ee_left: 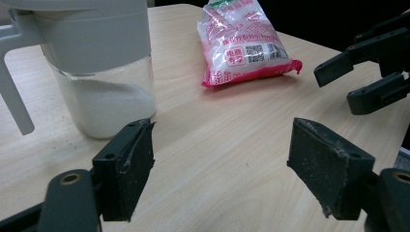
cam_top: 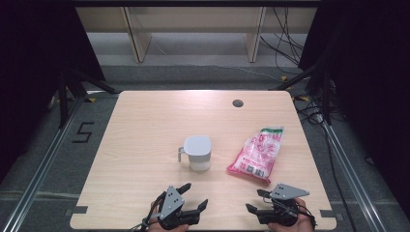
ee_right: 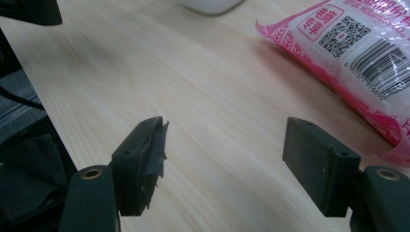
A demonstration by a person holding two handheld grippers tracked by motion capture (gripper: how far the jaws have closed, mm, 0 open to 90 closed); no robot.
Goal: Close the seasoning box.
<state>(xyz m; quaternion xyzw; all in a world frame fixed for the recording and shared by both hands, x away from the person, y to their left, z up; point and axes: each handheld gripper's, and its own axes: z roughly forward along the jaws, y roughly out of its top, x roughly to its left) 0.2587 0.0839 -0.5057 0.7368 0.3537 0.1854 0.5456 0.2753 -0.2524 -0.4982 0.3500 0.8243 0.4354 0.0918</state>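
A clear jar with a grey lid and side handle stands mid-table, white powder inside; it looms at the upper left in the left gripper view. To its right lies a pink and white plastic bag with a barcode and QR code. My left gripper rests open at the table's near edge, nothing between its jaws. My right gripper is open too, just short of the bag's pink end. It also appears at the right of the left gripper view.
The wooden table has a round cable hole near its far edge. Black stands and loose cables sit on the floor beyond and to the right. Bare wood lies between the grippers and the jar.
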